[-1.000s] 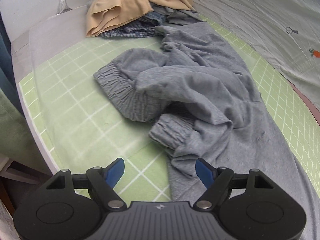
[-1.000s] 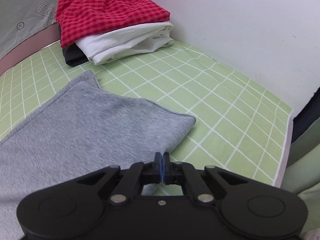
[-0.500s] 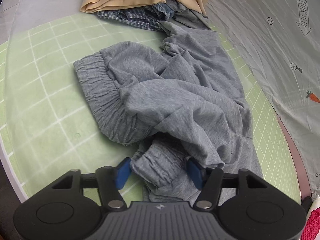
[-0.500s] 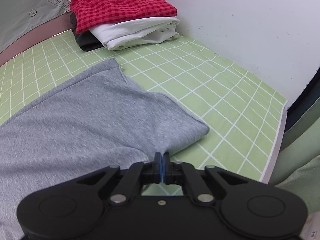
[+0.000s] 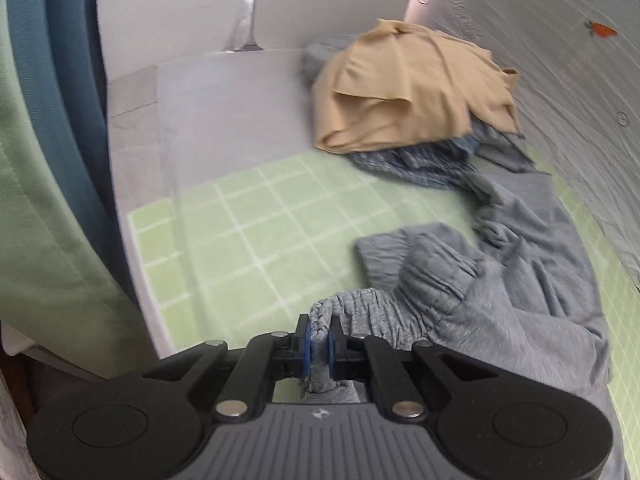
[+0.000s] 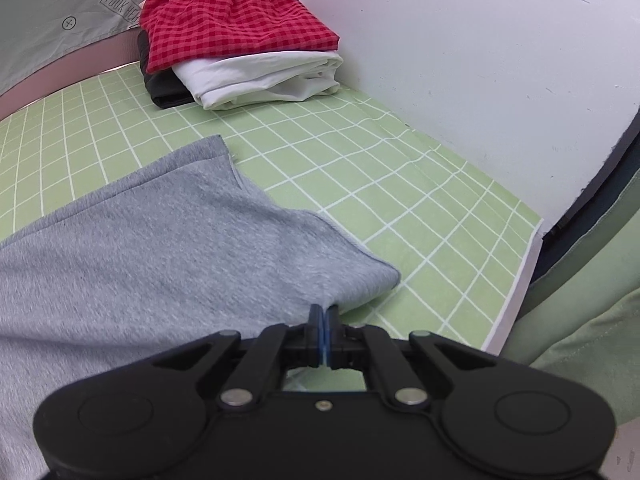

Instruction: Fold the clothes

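Left hand-held gripper [image 5: 319,343]: we see its jaws have just closed onto the ribbed cuff [image 5: 352,312] of the grey pants [image 5: 500,300], which it hung open beside before; right hand-held gripper [image 6: 323,334] clamped on the pants' other end [image 6: 160,240] on the green mat [image 6: 400,200]. Both ends gripped, so we judge the fold can start. Sheet [image 6: 80,4] print reads "LOOK HERE"

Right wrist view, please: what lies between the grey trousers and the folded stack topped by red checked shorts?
Only bare green checked mat, seen in the right wrist view.
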Motion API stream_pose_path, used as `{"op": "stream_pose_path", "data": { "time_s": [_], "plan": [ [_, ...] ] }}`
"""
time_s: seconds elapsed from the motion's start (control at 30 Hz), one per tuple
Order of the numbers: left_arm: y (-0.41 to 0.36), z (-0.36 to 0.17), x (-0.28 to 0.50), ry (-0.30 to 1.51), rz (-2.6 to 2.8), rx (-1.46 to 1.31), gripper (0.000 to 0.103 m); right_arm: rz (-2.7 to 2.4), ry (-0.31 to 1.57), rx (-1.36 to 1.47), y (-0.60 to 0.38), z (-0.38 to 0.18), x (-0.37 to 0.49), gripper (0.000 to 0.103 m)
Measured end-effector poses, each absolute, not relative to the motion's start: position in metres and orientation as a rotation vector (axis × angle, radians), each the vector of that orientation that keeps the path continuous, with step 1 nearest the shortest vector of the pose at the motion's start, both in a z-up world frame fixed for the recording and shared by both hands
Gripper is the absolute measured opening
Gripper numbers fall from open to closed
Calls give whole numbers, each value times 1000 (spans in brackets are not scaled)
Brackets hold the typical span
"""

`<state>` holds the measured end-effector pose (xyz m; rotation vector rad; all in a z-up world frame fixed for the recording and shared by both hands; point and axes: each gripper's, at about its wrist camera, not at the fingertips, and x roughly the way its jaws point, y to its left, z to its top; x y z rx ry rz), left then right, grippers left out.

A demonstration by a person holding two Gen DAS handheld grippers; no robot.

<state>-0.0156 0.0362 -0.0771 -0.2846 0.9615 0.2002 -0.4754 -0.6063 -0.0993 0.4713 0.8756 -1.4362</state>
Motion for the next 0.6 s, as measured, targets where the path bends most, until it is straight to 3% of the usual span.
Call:
{"op": "stream_pose_path", "data": {
  "time_s": [0.4,0.57,0.6],
  "plan": [
    [74,-77,8,961,288,-234,9,-1452,902,456,-588,-101,-490,1],
    [64,-77,2,978,290,-182,26,-1424,909,452,-581,-103,-492,1],
    [62,-76,1,978,288,-180,42,-1428,904,450,-580,-102,-492,4]
  ]
}}
